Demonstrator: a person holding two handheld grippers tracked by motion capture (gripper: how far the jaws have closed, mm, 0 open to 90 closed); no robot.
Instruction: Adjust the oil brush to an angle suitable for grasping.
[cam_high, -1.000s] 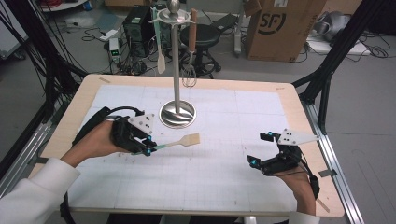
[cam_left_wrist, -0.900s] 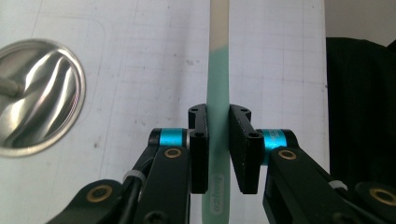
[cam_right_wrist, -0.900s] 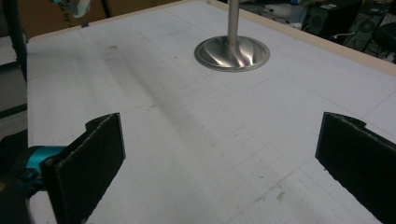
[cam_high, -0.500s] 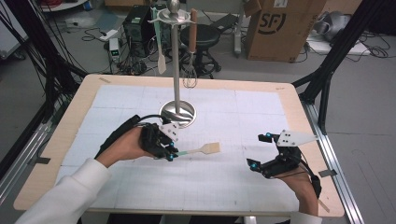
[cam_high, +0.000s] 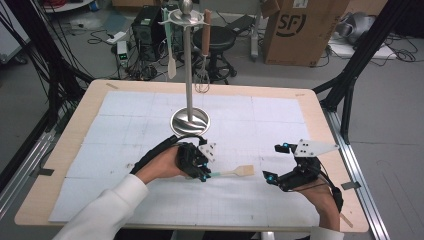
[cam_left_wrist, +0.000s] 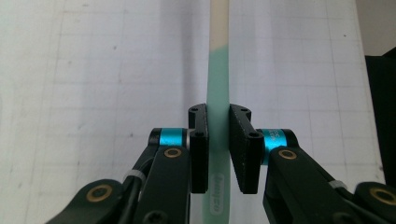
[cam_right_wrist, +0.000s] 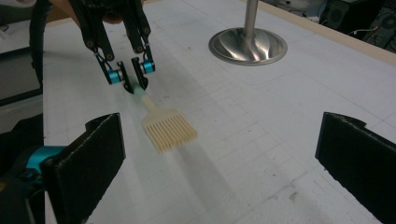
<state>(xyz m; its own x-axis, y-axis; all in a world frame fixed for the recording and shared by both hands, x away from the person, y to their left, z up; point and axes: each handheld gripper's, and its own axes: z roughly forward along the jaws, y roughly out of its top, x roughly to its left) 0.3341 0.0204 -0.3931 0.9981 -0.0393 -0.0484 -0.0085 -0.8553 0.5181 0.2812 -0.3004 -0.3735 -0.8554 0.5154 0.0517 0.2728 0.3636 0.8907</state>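
My left gripper (cam_high: 204, 173) is shut on the mint-green handle of a brush (cam_high: 239, 172). The brush's cream bristle head points right, low over the white mat. In the left gripper view the jaws clamp the green handle (cam_left_wrist: 218, 74) from both sides, and my left gripper (cam_left_wrist: 218, 114) points along it. My right gripper (cam_high: 275, 163) rests open near the front right, its jaws wide apart with nothing between them. In the right gripper view my right gripper (cam_right_wrist: 222, 133) faces the brush head (cam_right_wrist: 168, 131), with the left gripper (cam_right_wrist: 133, 78) beyond it.
A steel stand (cam_high: 190, 121) with a round base rises mid-table behind the left hand. A spatula (cam_high: 171, 62) and a whisk (cam_high: 204, 65) hang from its top. The white gridded mat (cam_high: 125, 125) covers the wooden table (cam_high: 80, 115). A cardboard box (cam_high: 295, 30) sits on the floor beyond.
The left hand has carried the brush rightward, nearer the front edge and lower, closer to the right gripper. The right gripper has stayed put.
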